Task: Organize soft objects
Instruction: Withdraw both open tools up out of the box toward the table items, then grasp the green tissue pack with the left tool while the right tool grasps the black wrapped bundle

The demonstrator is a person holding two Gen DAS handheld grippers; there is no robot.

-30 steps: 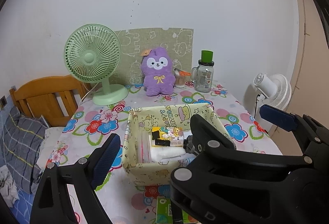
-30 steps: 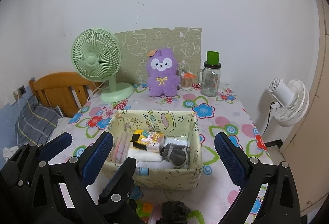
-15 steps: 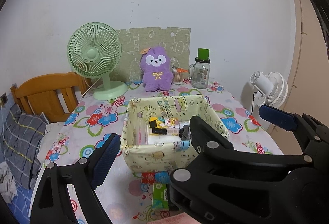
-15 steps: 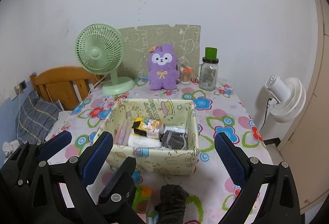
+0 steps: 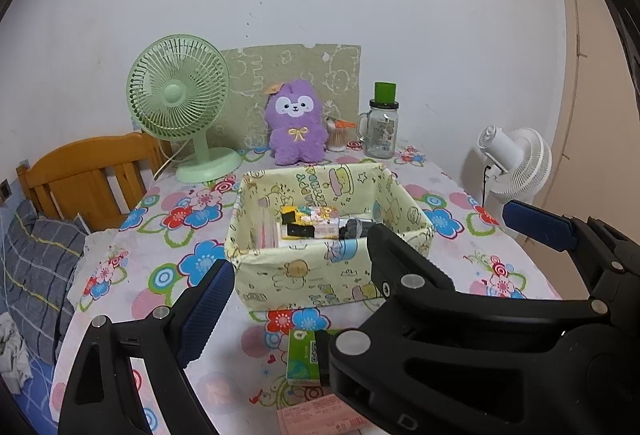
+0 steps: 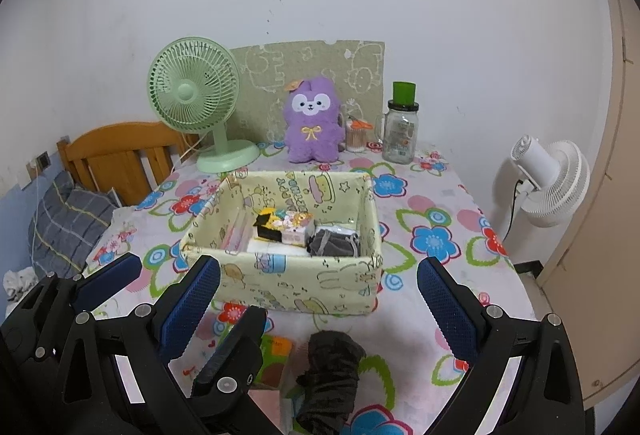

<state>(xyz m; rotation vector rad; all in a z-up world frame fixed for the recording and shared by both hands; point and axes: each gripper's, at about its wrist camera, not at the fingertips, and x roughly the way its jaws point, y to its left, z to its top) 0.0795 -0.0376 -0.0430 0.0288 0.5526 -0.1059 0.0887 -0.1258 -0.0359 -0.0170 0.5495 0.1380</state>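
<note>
A pale yellow fabric basket (image 5: 320,275) (image 6: 288,285) stands mid-table and holds a grey rolled cloth (image 6: 334,241), a yellow-and-pink packet (image 6: 282,227) and white folded items. A dark rolled sock (image 6: 330,375) lies on the table in front of the basket, between my right gripper's fingers. A green tissue pack (image 5: 304,355) lies beside it. A purple plush (image 5: 296,123) sits at the back. My left gripper (image 5: 360,275) is open and empty. My right gripper (image 6: 316,307) is open and empty, above the sock.
A green desk fan (image 5: 180,107) stands back left, and a glass jar with a green lid (image 5: 382,127) back right. A white fan (image 5: 516,159) stands off the table's right side. A wooden bed headboard (image 5: 88,175) is at the left. A pink packet (image 5: 320,415) lies near the front edge.
Both grippers have pulled back from the basket, so it looks smaller and farther. The dark sock and green tissue pack have come more into view. Both grippers stay open.
</note>
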